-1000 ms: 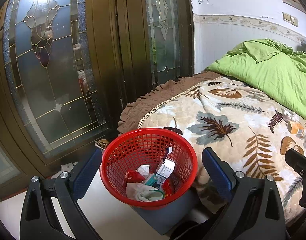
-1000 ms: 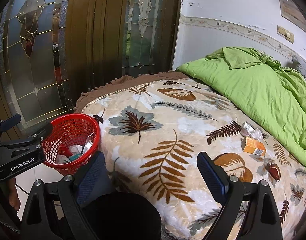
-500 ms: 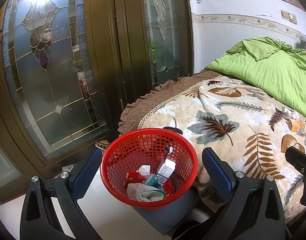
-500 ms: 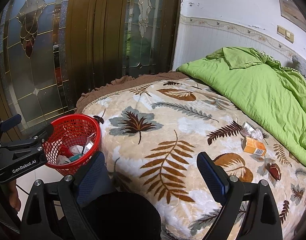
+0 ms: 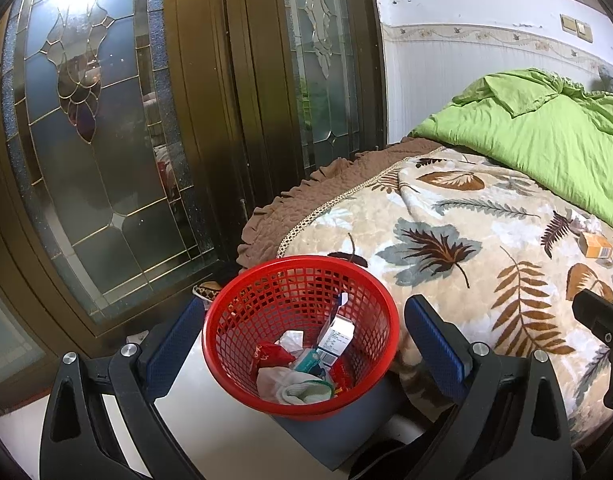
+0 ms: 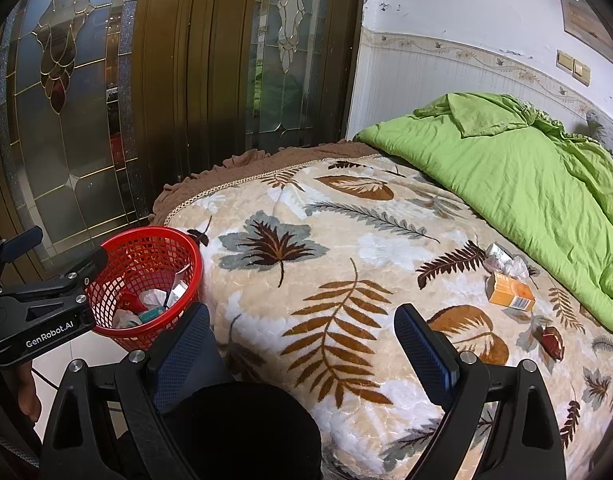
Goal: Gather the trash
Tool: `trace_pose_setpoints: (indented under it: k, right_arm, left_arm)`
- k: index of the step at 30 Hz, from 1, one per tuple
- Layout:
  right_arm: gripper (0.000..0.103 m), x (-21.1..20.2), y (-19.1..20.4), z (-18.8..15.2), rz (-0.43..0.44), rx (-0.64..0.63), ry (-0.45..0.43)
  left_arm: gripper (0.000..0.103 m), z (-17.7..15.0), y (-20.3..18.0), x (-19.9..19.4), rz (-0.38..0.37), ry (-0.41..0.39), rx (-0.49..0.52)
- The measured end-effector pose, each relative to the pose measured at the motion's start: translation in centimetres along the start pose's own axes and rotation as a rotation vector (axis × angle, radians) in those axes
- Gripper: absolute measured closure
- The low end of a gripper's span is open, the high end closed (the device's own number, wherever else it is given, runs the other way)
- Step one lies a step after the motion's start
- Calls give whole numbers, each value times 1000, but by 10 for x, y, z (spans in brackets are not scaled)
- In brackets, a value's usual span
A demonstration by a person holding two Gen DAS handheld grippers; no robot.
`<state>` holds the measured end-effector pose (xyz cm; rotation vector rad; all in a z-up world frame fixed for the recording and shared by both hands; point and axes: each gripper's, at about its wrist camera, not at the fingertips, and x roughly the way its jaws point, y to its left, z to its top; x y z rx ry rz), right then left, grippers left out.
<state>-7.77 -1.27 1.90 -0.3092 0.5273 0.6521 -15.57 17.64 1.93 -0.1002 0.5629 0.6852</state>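
Note:
A red mesh basket [image 5: 298, 258] holds cartons, wrappers and a white cloth. It lies just ahead of my left gripper [image 5: 302, 346], which is open, its blue pads either side of the basket and clear of it. My right gripper [image 6: 304, 354] is open and empty over the leaf-patterned blanket [image 6: 346, 240]. Further right on the blanket lie an orange carton [image 6: 510, 296], a crumpled wrapper [image 6: 504, 262] and a dark red wrapper [image 6: 550, 342]. The right wrist view also shows the basket [image 6: 146, 236] and my left gripper [image 6: 62, 248] at the left.
The basket rests on a grey-blue stand [image 5: 346, 436] at the bed's corner. A stained-glass door [image 5: 86, 140] stands close behind it. A green quilt [image 6: 526, 168] covers the bed's far side. A hand [image 6: 26, 396] holds the left gripper.
The left wrist view has drifted slightly, so the orange carton sits a little higher in it. The right gripper has barely moved. Both grippers stay open.

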Motion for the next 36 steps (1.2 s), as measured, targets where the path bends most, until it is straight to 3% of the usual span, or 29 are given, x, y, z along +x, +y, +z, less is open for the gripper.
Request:
trace_pose_setpoints:
  k: [10, 16, 21, 26, 29, 33, 36]
  right_arm:
    - [7, 3, -5, -1, -2, 17, 2]
    - [7, 6, -34, -2, -28, 84, 10]
    - [7, 7, -95, -5, -123, 205, 30]
    - [7, 4, -176, -20, -314, 318, 71]
    - [7, 5, -229, -38, -438, 402, 123]
    - [7, 6, -295, -71, -557, 536, 193]
    - [7, 13, -334, -92, -560, 636, 259]
  left_arm:
    - [3, 8, -13, 11, 2, -25, 65]
    - [3, 32, -58, 29, -44, -65, 178]
    - [3, 60, -135, 48, -225, -35, 250]
    - [3, 74, -242, 63, -412, -8, 360]
    - [3, 64, -318, 72, -511, 75, 475]
    - [3, 37, -386, 84, -602, 160, 582]
    - [3, 18, -420, 100, -616, 221, 606]
